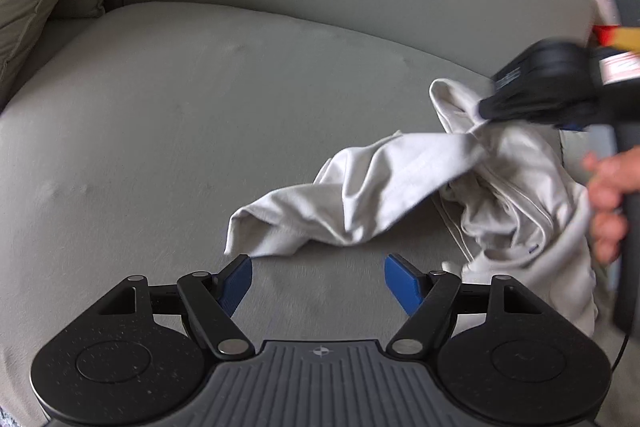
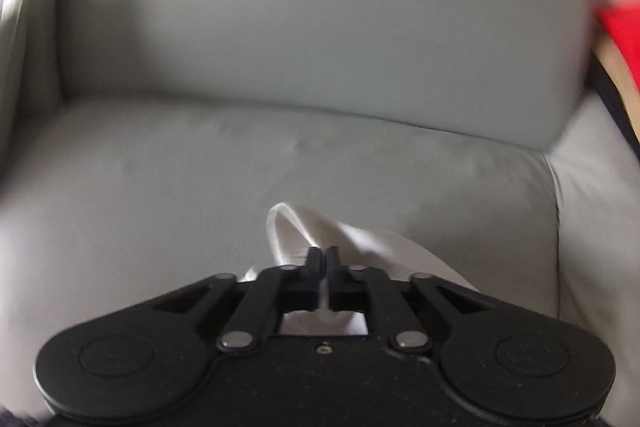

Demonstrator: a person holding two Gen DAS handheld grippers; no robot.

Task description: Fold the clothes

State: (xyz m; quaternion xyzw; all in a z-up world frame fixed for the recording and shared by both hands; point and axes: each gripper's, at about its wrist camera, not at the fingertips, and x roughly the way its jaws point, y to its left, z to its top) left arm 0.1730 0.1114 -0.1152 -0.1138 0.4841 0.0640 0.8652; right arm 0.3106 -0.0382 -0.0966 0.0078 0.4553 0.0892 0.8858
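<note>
On the grey sofa seat (image 1: 168, 131), lying crumpled toward the right side: a pale grey garment (image 1: 400, 195), one end trailing leftward. Hovering just before that trailing end, the left gripper (image 1: 318, 283), blue pads (image 1: 402, 285) spread wide apart, holding nothing. Lifting a bunched fold of the garment, the right gripper (image 2: 323, 259), jaws pinched together on cloth. Gripping the right handle, a hand (image 1: 610, 195).

We see our left black hand-held gripper (image 1: 318, 281) with blue ribbed finger pads (image 1: 236, 283), silver pivot screws and a grey ridged housing. Our right all-black hand-held gripper (image 2: 324, 259) carries matching silver screws.
</note>
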